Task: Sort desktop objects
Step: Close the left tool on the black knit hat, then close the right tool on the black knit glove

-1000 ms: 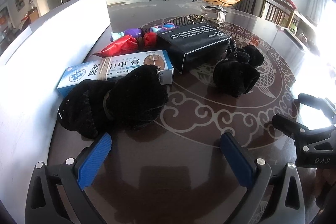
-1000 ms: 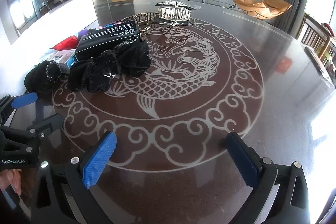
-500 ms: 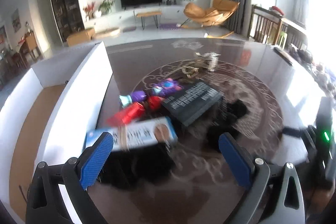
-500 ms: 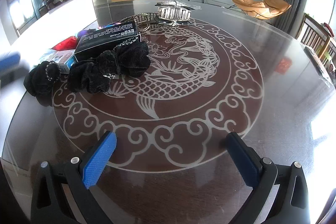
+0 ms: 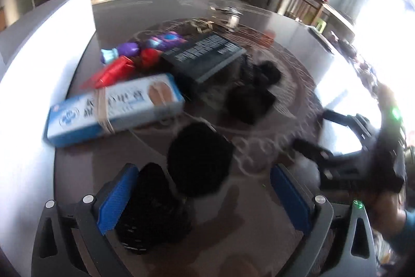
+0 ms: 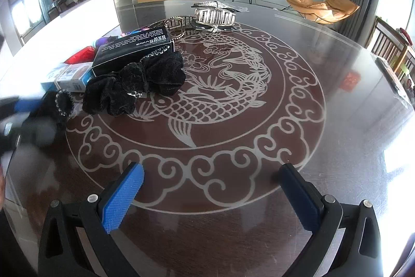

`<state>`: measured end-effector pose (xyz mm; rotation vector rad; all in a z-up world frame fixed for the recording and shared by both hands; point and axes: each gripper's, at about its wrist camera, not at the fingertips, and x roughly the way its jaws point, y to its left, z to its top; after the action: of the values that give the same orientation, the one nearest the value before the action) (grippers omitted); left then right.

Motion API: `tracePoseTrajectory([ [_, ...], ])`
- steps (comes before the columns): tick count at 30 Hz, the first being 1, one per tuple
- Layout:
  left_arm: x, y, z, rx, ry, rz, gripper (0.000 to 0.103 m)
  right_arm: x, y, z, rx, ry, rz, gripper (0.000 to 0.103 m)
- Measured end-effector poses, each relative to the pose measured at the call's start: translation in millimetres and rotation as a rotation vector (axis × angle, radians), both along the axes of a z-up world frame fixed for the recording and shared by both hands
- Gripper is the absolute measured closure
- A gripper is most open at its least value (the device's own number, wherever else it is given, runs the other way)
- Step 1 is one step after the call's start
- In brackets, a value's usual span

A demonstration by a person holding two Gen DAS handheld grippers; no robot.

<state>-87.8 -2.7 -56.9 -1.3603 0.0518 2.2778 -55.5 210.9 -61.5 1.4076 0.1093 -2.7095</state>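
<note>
My left gripper [image 5: 205, 188] is open, low over a black velvet scrunchie [image 5: 181, 188] that lies between its blue pads, nearer the left pad. A second black scrunchie [image 5: 251, 100] lies beyond, also in the right wrist view [image 6: 135, 87]. A blue-and-white box [image 5: 114, 108], a black box [image 5: 205, 56], a red packet [image 5: 114, 72] and purple toys [image 5: 129, 49] sit behind. My right gripper [image 6: 210, 188] is open and empty over bare table. It shows at the right of the left wrist view [image 5: 324, 136].
A tall white board [image 5: 39, 48] runs along the table's left side. A silver hair claw [image 6: 214, 16] and a gold-rimmed piece [image 6: 176, 24] lie at the table's far side. The round table [image 6: 259, 121] has a fish pattern. The left gripper blurs at the right wrist view's left edge [image 6: 18, 116].
My left gripper rose and swung back, then came down forward over the near black scrunchie, which now lies between its pads. The right gripper has not moved.
</note>
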Motion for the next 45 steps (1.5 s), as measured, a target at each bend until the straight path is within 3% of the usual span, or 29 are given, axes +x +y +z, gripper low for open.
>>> tracePoseTrajectory([
  [3,4.5,-2.4,2.8,0.031,-0.006,-0.004,0.001,0.1,0.2,0.1,0.0,0.001,-0.002,0.0],
  [6,0.4,-1.8,-1.6,-0.039,0.023,0.026,0.001,1.4,1.4,1.7,-0.002,0.001,-0.013,0.0],
  [8,-3.9,-3.1,-4.8,-0.032,0.018,0.05,0.001,2.6,0.9,2.5,-0.002,0.001,-0.015,0.0],
  [9,-5.0,-2.5,-7.4,-0.025,0.019,0.065,0.011,3.6,0.6,3.2,-0.002,0.001,-0.016,0.0],
  [10,-4.5,-2.5,-11.0,-0.029,0.025,0.074,0.033,3.5,1.1,3.1,-0.002,0.002,-0.018,0.0],
  [11,-2.9,-2.1,-15.3,-0.042,0.028,0.081,0.045,3.3,1.7,3.2,-0.002,0.002,-0.021,0.0],
  [15,12.5,-8.6,-17.5,-0.067,0.115,0.143,0.057,5.1,3.0,5.2,-0.012,0.005,-0.03,0.0],
  [17,18.9,-13.2,-17.9,-0.056,0.14,0.193,0.058,5.1,3.4,5.5,-0.016,0.006,-0.03,0.0],
  [20,23.2,-7.7,-18.2,-0.11,0.17,0.208,0.058,7.0,5.7,6.7,-0.039,0.014,-0.025,0.0],
  [22,23.6,-3.7,-18.6,-0.146,0.183,0.204,0.058,8.8,8.0,10.3,-0.1,0.023,0.007,0.0],
  [25,23.2,-5.6,-18.6,-0.137,0.185,0.218,0.058,0.9,12.6,23.6,-0.295,0.021,0.05,0.0],
  [27,21.9,-5.8,-18.3,-0.14,0.186,0.218,0.058,-17.2,6.1,38.0,-0.334,0.028,0.034,0.0],
  [33,28.2,-4.3,-22.6,-0.134,0.186,0.218,0.058,-85.4,-41.9,31.7,-0.252,-0.056,0.057,0.0],
  [35,28.6,-4.5,-23.5,-0.129,0.185,0.218,0.058,-88.7,-51.0,22.2,-0.209,-0.065,0.085,0.009],
  [36,28.7,-4.8,-23.5,-0.124,0.184,0.219,0.058,-84.1,-54.1,18.6,-0.191,-0.059,0.121,0.026],
  [38,29.7,-5.1,-24.3,-0.115,0.183,0.22,0.058,-71.6,-51.7,17.9,-0.162,-0.026,0.162,0.035],
  [40,29.0,-6.7,-24.3,-0.103,0.18,0.221,0.058,-51.7,-42.9,16.8,-0.113,-0.005,0.198,0.052],
  [45,29.4,0.9,-24.9,-0.131,0.189,0.214,0.058,-11.9,-12.2,14.3,-0.025,0.028,0.197,0.056],
])
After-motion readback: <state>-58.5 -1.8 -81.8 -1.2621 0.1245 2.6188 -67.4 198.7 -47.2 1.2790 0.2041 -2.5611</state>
